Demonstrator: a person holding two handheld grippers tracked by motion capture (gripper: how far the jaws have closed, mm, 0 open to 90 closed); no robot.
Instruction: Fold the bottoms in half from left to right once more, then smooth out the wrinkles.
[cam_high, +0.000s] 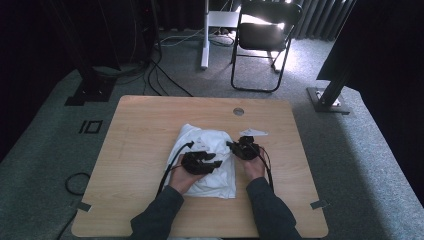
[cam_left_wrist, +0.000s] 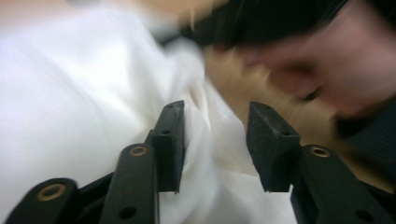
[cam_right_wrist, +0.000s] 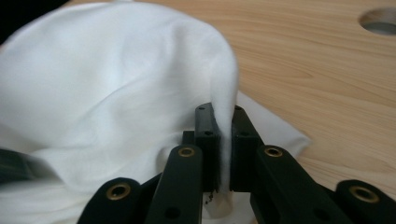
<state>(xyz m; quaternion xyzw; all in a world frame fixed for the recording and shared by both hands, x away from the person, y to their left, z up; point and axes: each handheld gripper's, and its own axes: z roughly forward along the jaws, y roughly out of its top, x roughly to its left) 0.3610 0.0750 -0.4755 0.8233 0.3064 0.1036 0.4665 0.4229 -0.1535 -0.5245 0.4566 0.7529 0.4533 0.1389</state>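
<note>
- On the wooden table (cam_high: 150, 120), near its middle and just ahead of my hands, lies the white cloth (cam_high: 212, 150), bunched and partly folded.
- My right gripper (cam_right_wrist: 225, 140) has its jaws pressed together on a fold of that cloth; in the right gripper view the fabric runs up between the two black pads and drapes over to the left in a raised hump.
- My left gripper (cam_left_wrist: 215, 140) has its jaws spread, with a loose ridge of cloth lying between them; the left jaw touches fabric, the right one stands clear of it, so nothing is pinched there.
- I judge the step to be a fold or a straightening, with the right pinch as the anchor. To do it well I would keep that pinch firm and low on the fold, so the thin fabric does not slip out.
- The left jaws should come down around a single edge, not a bunched layer, before closing; the left gripper view is blurred, so I cannot tell how many layers lie there.
- Lifting both corners together and evenly should keep the cloth from twisting.
- From the high view, both forearms come in from the near edge, sleeves dark, hands close together over the cloth, the left gripper (cam_high: 200, 162) on its near left part, the right gripper (cam_high: 243, 148) at its right edge.
</note>
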